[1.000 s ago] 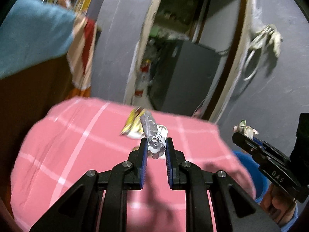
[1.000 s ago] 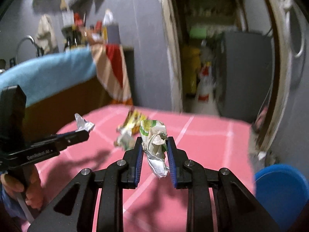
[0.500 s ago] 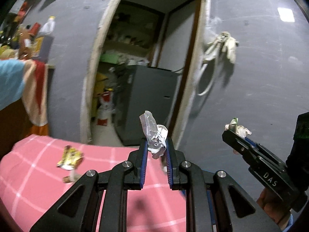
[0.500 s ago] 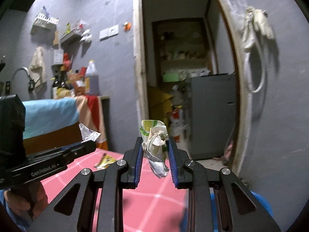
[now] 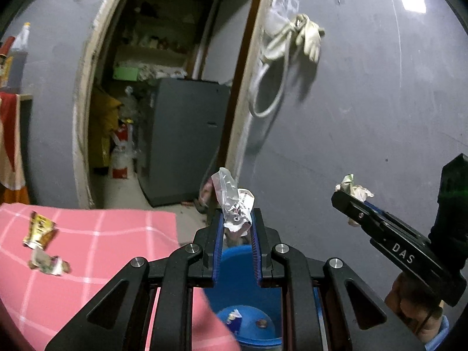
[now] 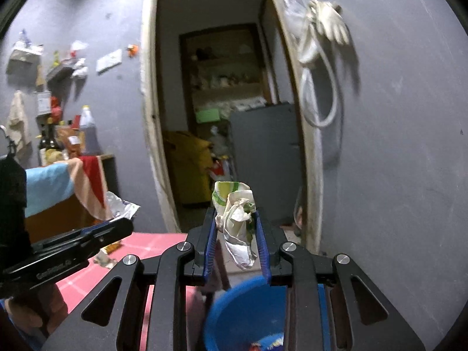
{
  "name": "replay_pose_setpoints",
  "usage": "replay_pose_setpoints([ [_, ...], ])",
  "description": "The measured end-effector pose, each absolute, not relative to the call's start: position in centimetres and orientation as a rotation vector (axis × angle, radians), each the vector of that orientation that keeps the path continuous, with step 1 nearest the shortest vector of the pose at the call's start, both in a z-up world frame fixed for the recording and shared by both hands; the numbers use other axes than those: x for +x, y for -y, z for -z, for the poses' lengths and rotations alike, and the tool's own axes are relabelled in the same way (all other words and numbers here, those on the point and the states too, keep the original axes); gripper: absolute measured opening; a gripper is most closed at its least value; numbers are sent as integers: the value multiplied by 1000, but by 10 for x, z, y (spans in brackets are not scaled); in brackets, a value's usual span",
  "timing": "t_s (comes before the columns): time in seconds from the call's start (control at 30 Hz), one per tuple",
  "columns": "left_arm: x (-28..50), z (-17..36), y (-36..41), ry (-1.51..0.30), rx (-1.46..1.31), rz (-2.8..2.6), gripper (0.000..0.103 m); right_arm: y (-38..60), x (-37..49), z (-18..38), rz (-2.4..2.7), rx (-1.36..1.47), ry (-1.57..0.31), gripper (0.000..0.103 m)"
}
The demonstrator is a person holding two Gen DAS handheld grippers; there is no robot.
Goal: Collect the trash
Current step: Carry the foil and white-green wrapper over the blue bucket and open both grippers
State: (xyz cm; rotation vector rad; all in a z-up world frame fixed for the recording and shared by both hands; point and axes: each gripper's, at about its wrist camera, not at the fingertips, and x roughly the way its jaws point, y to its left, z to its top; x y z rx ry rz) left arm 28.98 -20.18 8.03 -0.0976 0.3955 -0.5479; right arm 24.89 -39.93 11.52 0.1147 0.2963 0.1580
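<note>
My left gripper [image 5: 236,219] is shut on a crumpled silver wrapper [image 5: 234,201], held in the air above the blue bin [image 5: 234,269]. My right gripper [image 6: 236,219] is shut on a crumpled white and green paper wrapper [image 6: 237,219], also held above the blue bin [image 6: 242,307]. The right gripper shows in the left wrist view [image 5: 351,201], and the left gripper in the right wrist view [image 6: 117,228]. A yellow wrapper [image 5: 39,229] and a crumpled scrap [image 5: 48,264] lie on the pink checked table [image 5: 102,239].
The bin holds a few scraps at its bottom [image 5: 234,318]. Behind is a grey wall with a glove and hose [image 5: 292,38] hanging on it, and an open doorway to a storeroom with a dark cabinet [image 5: 181,137].
Both grippers have swung right, off the pink table and over the blue bin, each still holding its wrapper. The table trash has slid to the left of the views.
</note>
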Motion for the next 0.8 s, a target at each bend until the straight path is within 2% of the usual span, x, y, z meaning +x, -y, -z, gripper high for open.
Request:
replay_pose_setpoints([
  [0.33,323,-37,244,-607,-90,587,15,440,265,-81,-114,185,-438,24],
  [0.63,348,-3,247,-767,-126,571,16,447,282,-52,-113,211,-553,28],
  [0.8,352,5,240,-805,-140,564,28,444,289,-45,-115,215,-584,30],
])
